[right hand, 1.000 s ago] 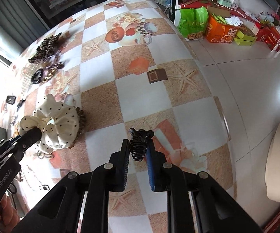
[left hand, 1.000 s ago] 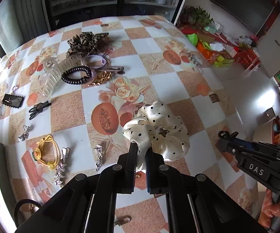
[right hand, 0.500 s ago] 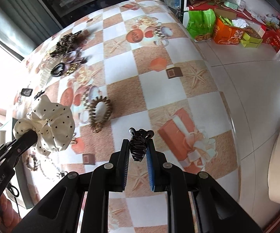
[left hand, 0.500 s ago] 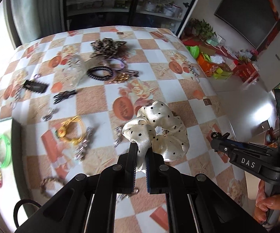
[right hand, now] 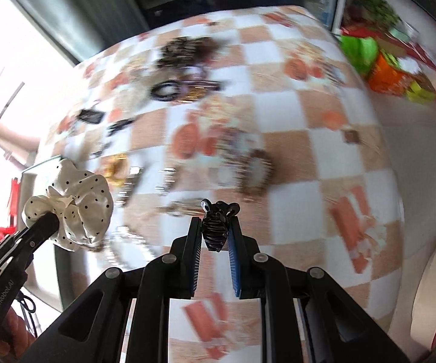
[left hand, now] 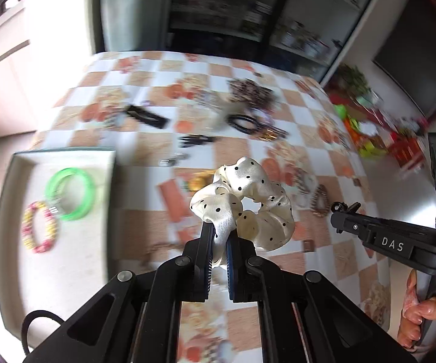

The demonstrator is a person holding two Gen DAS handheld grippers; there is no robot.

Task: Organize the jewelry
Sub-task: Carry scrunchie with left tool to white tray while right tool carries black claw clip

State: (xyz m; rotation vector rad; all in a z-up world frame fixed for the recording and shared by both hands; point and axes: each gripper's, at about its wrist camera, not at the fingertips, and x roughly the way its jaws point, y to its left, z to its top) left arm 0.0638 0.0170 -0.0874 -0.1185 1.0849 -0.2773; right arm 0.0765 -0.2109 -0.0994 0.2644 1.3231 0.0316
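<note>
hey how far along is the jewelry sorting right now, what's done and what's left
Early. Done: a green bangle and a beaded bracelet lie in the tray. In hand: the left hand-held gripper grips the polka-dot scrunchie; the right hand-held gripper grips a small black claw clip. Left: many pieces lie on the tablecloth, including a leopard-print scrunchie and a black coil hair tie.
</note>
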